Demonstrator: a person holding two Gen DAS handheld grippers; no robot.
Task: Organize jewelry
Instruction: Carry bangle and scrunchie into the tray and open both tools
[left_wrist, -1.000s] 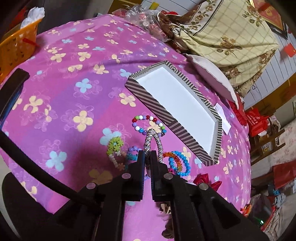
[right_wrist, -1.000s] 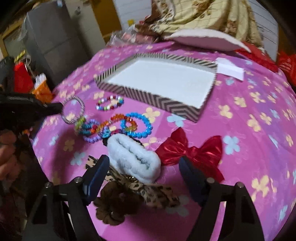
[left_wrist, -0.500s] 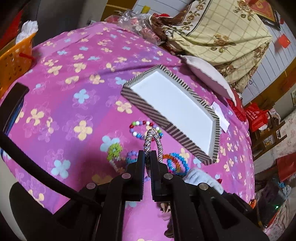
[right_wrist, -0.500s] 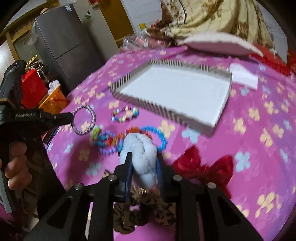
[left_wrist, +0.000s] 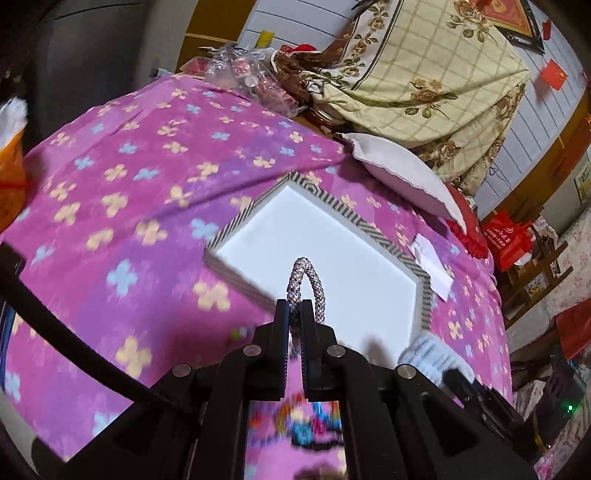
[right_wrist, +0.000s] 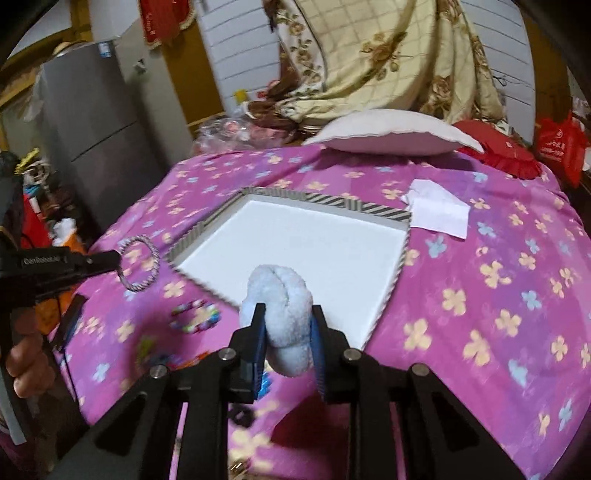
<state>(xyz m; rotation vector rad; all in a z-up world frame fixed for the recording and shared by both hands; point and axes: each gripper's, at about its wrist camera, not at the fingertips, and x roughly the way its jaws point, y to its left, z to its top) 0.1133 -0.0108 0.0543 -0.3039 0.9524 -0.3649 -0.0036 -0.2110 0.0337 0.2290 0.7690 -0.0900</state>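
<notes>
Left gripper: clamped on silver bracelet. Right gripper: jaws just closed on fluffy scrunchie. Both lifted toward striped tray; deposit pending.

You are working in a lived-in home, most likely a bedroom or family room. The worktop wears a pink flowered blanket, with a white pillow and a heaped cream rose-patterned quilt behind it. A grey refrigerator stands to your left, and red festive hangings and red shopping bags crowd the walls and corners.
</notes>
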